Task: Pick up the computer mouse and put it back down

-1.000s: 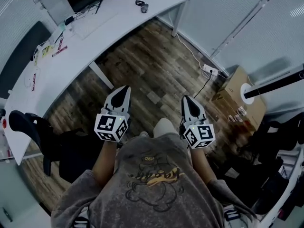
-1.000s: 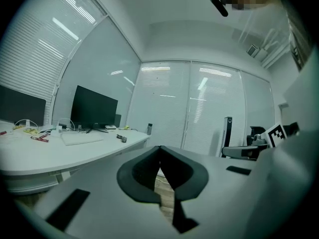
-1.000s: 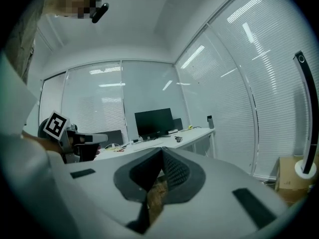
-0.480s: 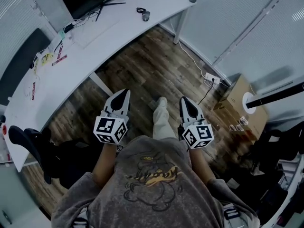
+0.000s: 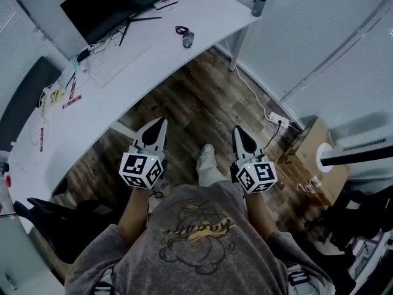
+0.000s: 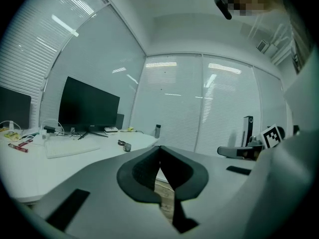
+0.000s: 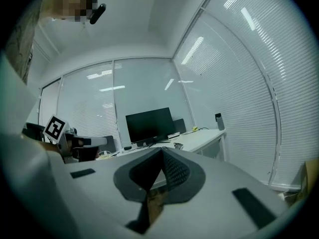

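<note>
– Approach, by our reading: the computer mouse (image 5: 188, 39) lies untouched near the front edge of the desk (image 5: 86, 106), toward its right end, well apart from us.
– And we carry nothing. The left gripper (image 5: 158, 129) and right gripper (image 5: 241, 135) both have their jaws pressed together, empty.
– So next we need to close in, spread one pair of jaws and come down around the mouse.
– The head view gives us both grippers over the wooden floor (image 5: 202, 85), but not the jaw tips meeting. The gripper views do, and the left one catches the mouse low across the desk's edge.
</note>
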